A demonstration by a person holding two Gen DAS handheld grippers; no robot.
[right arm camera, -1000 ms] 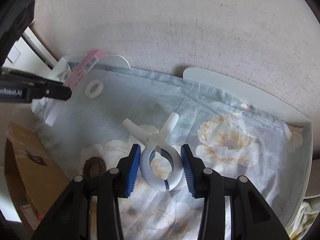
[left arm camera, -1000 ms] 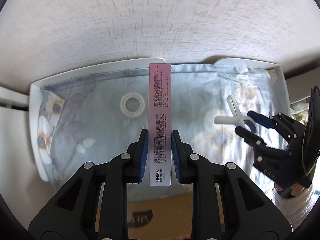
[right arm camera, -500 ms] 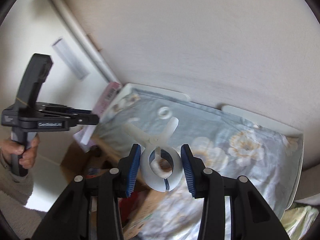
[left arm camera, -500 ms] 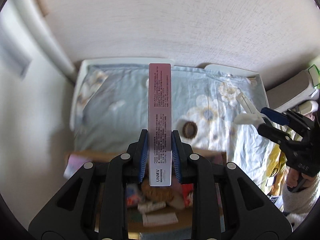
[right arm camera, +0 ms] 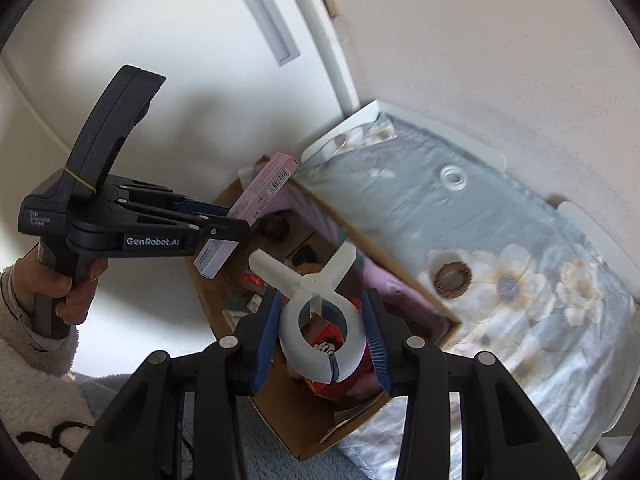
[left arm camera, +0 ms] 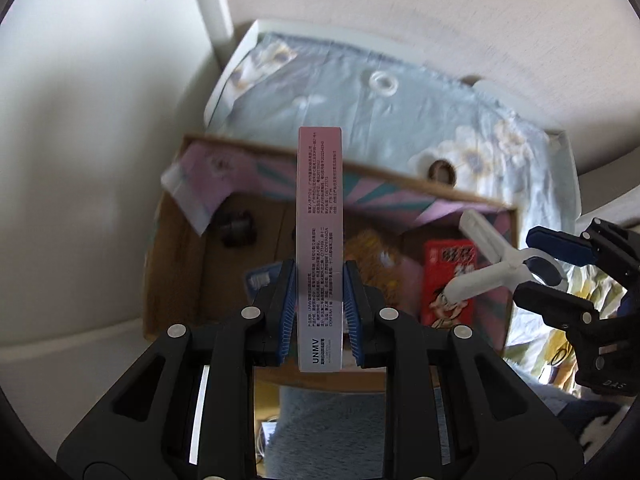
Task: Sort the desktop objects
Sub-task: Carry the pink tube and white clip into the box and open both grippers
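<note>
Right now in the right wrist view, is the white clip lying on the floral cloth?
No, the white clip is clamped between the right tongs, held up over the open cardboard box, beside the floral cloth.

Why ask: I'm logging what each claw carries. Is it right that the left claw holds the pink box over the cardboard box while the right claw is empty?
Not quite. The right claw is not empty: it is shut on a white plastic clip, as the right wrist view shows. The rest stands: the left claw holds the pink box over the cardboard box.
</note>
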